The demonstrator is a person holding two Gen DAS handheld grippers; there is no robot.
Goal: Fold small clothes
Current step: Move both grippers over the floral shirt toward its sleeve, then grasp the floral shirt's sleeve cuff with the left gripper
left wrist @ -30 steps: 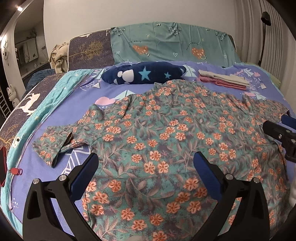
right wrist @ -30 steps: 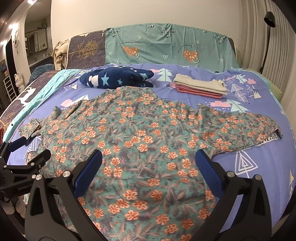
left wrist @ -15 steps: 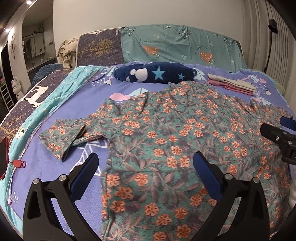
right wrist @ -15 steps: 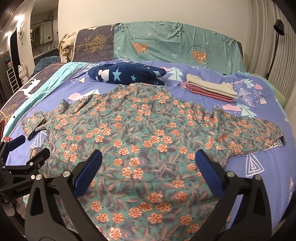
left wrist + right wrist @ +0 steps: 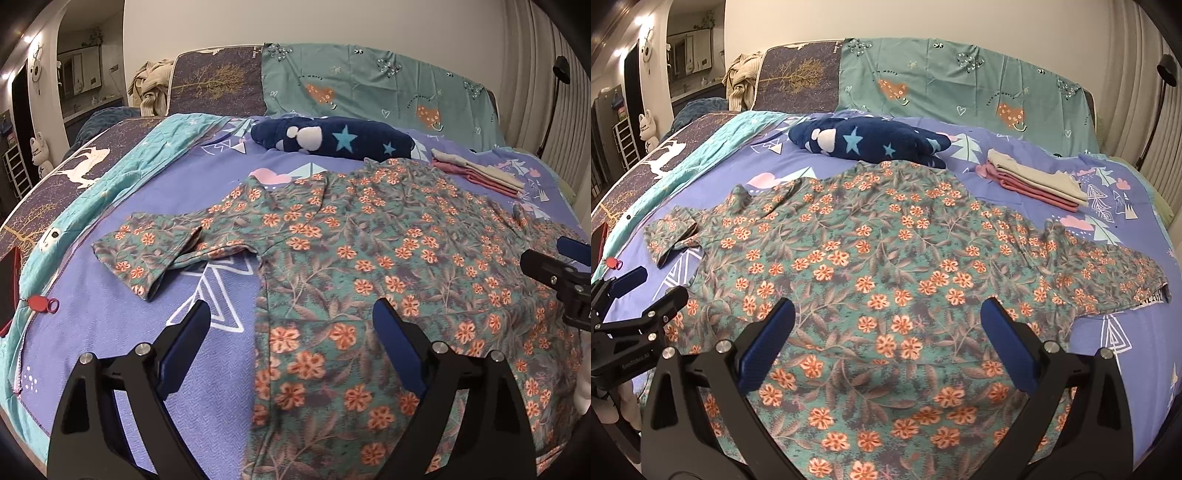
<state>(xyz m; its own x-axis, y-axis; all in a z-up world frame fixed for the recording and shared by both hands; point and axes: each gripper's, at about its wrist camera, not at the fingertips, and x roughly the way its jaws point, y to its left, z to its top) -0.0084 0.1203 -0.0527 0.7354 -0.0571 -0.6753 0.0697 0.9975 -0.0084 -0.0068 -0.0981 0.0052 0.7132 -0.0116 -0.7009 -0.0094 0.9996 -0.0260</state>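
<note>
Behind the floral shirt [image 5: 886, 258] lie a star pillow [image 5: 871, 142] and folded clothes [image 5: 1034, 177]

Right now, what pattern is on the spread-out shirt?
Orange flowers on teal with greyish leaves; the shirt shows best from the right wrist.

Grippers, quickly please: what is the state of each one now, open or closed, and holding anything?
Left gripper: open, jaws just closing a little, holding nothing, above the floral shirt edge.
Right gripper: open, holding nothing, above the shirt.
</note>
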